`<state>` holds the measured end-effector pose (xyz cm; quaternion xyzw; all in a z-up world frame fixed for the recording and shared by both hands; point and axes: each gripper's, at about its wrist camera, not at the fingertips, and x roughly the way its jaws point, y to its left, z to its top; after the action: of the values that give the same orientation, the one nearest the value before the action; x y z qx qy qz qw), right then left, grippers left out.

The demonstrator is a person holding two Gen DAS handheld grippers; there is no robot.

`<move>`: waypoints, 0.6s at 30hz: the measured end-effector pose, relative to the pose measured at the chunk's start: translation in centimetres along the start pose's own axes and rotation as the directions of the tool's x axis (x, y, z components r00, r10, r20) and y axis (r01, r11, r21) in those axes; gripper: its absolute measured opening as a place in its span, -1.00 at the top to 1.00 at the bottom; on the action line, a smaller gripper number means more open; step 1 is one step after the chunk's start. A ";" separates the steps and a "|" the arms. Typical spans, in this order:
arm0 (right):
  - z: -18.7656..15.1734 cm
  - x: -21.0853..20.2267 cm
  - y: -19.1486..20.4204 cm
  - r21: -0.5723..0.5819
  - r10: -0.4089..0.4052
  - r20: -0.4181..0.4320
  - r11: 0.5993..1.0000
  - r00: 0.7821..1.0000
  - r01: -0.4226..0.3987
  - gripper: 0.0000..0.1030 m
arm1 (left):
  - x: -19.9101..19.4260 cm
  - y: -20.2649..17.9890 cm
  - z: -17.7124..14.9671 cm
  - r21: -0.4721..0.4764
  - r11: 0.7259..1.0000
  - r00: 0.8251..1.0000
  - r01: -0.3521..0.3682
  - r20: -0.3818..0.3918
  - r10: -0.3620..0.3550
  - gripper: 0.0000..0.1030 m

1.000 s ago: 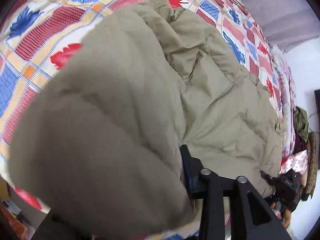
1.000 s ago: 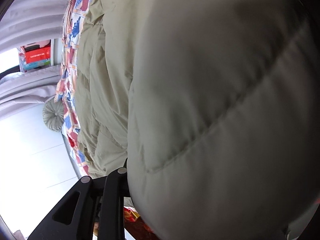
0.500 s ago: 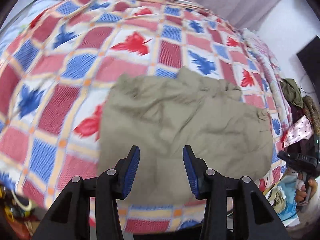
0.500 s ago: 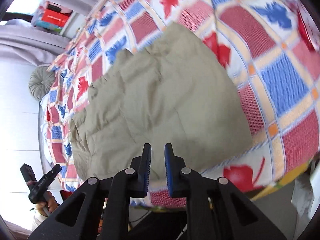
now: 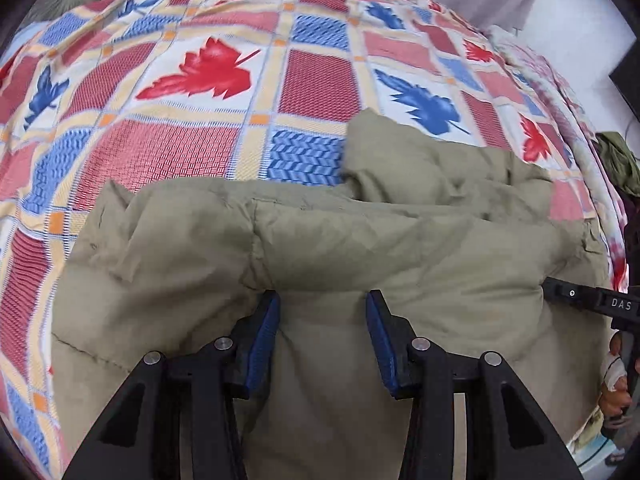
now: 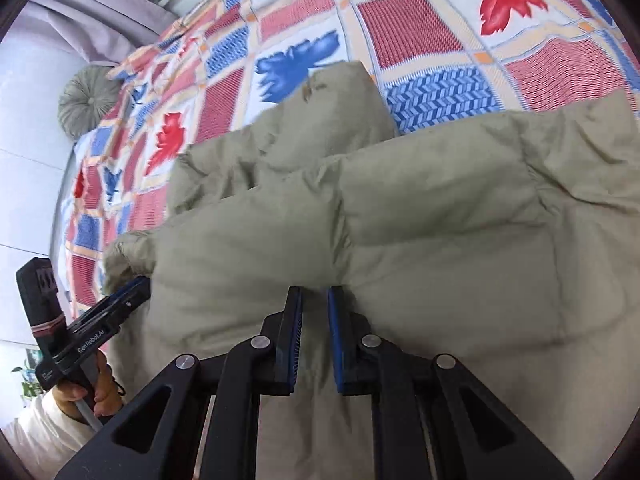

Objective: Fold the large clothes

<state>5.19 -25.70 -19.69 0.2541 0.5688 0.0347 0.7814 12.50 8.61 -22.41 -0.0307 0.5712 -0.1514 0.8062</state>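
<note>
Left wrist view: an olive padded jacket (image 5: 360, 272) is spread folded on the patterned bedspread (image 5: 192, 92). The left gripper (image 5: 322, 300) is held over it, jaws parted, nothing pinched. Right wrist view: the right gripper (image 6: 314, 294) has just been closing; a narrow gap is left, no fabric seen between the pads (image 6: 294, 340).
</note>
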 end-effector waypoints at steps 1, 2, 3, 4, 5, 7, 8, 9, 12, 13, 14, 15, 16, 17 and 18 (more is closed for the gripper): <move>0.5 0.7 -0.5 -0.001 -0.005 0.001 1.000 1.000 0.005 0.97 | 0.4 0.3 0.3 -0.007 1.000 1.000 0.003 0.002 -0.003 0.09; 1.0 1.1 -1.1 0.007 0.005 0.001 1.000 1.000 -0.005 1.00 | 0.5 0.7 0.8 -0.011 1.000 1.000 0.000 0.005 0.000 0.09; 1.4 1.3 -1.4 0.014 0.012 0.002 1.000 1.000 -0.013 1.00 | 0.3 1.1 1.2 -0.012 1.000 1.000 0.001 0.011 0.000 0.09; 1.9 1.2 -1.8 0.016 0.016 0.006 1.000 1.000 -0.016 1.00 | 0.0 1.5 1.6 -0.011 1.000 1.000 -0.002 0.017 0.002 0.09; 2.4 0.6 -2.2 0.006 0.008 0.013 1.000 1.000 -0.008 1.00 | -0.4 2.1 1.9 -0.010 1.000 0.999 -0.017 0.032 0.018 0.09; 2.9 -0.5 -2.8 -0.020 -0.034 0.032 0.999 0.999 0.035 1.00 | -0.7 3.3 2.4 -0.019 0.999 0.999 -0.033 0.036 0.033 0.09; 3.2 -1.3 -3.5 -0.023 -0.063 0.043 0.998 0.997 0.064 1.00 | -0.9 3.9 2.5 -0.029 0.998 0.998 -0.049 0.035 0.050 0.09; 3.4 -2.2 -4.5 -0.009 -0.091 0.052 0.996 0.995 0.091 1.00 | -1.1 4.5 2.5 -0.042 0.997 0.997 -0.069 0.037 0.071 0.09; 3.6 -4.9 -7.7 0.058 -0.173 0.083 0.984 0.981 0.168 1.00 | -1.1 5.9 2.5 -0.077 0.991 0.993 -0.106 0.045 0.110 0.09; 3.6 -5.5 -8.5 0.074 -0.186 0.091 0.981 0.978 0.180 1.00 | -0.7 6.3 2.5 -0.094 0.989 0.992 -0.117 0.043 0.121 0.09; 3.5 -5.9 -9.7 0.096 -0.198 0.092 0.977 0.976 0.189 1.00 | -0.3 6.7 2.6 -0.110 0.986 0.991 -0.126 0.040 0.131 0.09; 3.4 -6.0 -10.5 0.111 -0.203 0.086 0.975 0.975 0.193 1.00 | 0.3 7.1 2.7 -0.131 0.983 0.989 -0.132 0.041 0.139 0.09; 3.4 -5.9 -11.2 0.121 -0.206 0.082 0.973 0.975 0.196 1.00 | 1.0 7.5 2.8 -0.154 0.978 0.988 -0.139 0.042 0.147 0.09; 3.5 -5.4 -11.9 0.135 -0.202 0.078 0.972 0.976 0.191 1.00 | 1.6 7.8 3.0 -0.177 0.973 0.987 -0.146 0.040 0.156 0.09; 3.6 -4.8 -12.4 0.150 -0.196 0.074 0.972 0.978 0.183 1.00 | 2.2 8.1 3.1 -0.197 0.969 0.986 -0.150 0.037 0.160 0.09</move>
<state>3.83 -39.38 -20.10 0.2549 0.5565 -0.0919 0.7854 17.80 15.33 -25.17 -0.0679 0.5622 -0.0308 0.8236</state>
